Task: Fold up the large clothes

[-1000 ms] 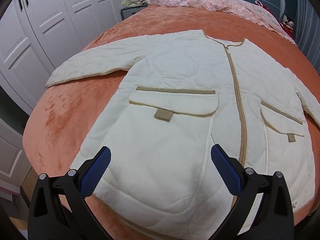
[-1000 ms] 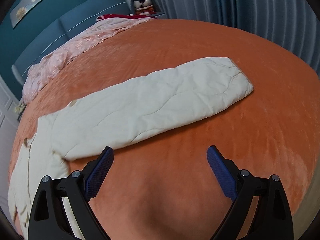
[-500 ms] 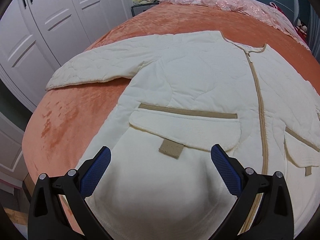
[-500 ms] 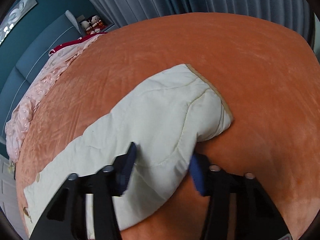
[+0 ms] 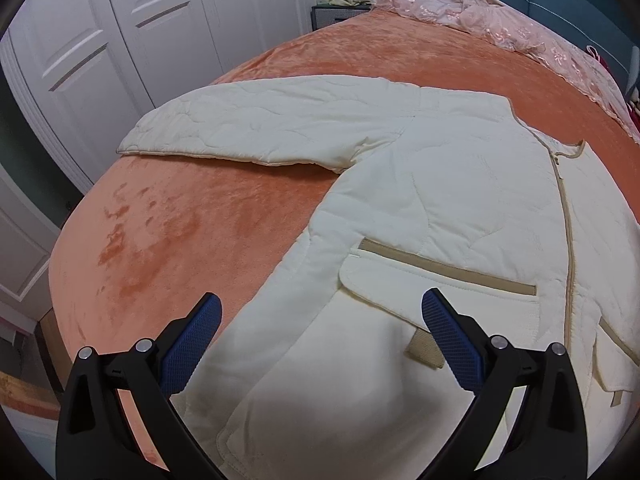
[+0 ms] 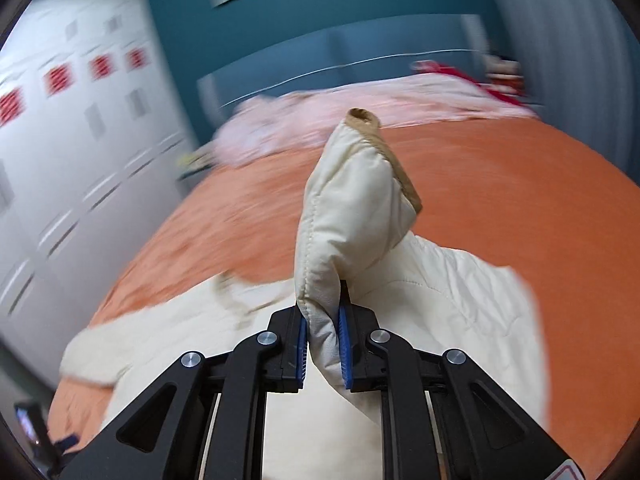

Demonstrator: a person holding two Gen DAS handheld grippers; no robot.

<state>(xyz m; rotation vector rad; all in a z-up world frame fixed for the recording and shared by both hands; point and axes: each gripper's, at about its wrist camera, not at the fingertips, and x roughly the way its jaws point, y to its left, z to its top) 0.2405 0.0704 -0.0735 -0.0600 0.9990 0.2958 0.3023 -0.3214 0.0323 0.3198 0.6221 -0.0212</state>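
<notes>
1. A cream quilted jacket (image 5: 460,184) lay spread front-up on a bed covered by an orange blanket (image 5: 192,216), its tan-trimmed zip line running down the chest.
2. In the left wrist view, one sleeve (image 5: 256,128) stretched flat across the blanket toward the white wardrobe doors (image 5: 120,40), its cuff near the bed's edge.
3. The only containers in sight were the jacket's two flap pockets. The nearer pocket (image 5: 432,284) had its flap closed, with a tan band above and a tan tab below; the other pocket (image 5: 612,352) sat at the right edge of that view, only partly seen. What either pocket held could not be told.
4. The left gripper (image 5: 320,328) hovered over the lower side of the jacket, its jaws wide apart with nothing between them; one blue pad hung over the blanket, the other over the nearer pocket.
5. The right gripper (image 6: 323,344) had just been closing its jaws, and they were clamped on the jacket's other sleeve (image 6: 352,216), with the blue pads pressing the fabric from both sides.
6. That sleeve stood raised above the bed, its tan-edged cuff (image 6: 380,144) pointing up and away from the camera, while the rest of the jacket lay below it.
7. The right wrist view was blurred; a crumpled pink quilt (image 6: 360,108) lay at the head of the bed against a teal headboard (image 6: 320,56).
</notes>
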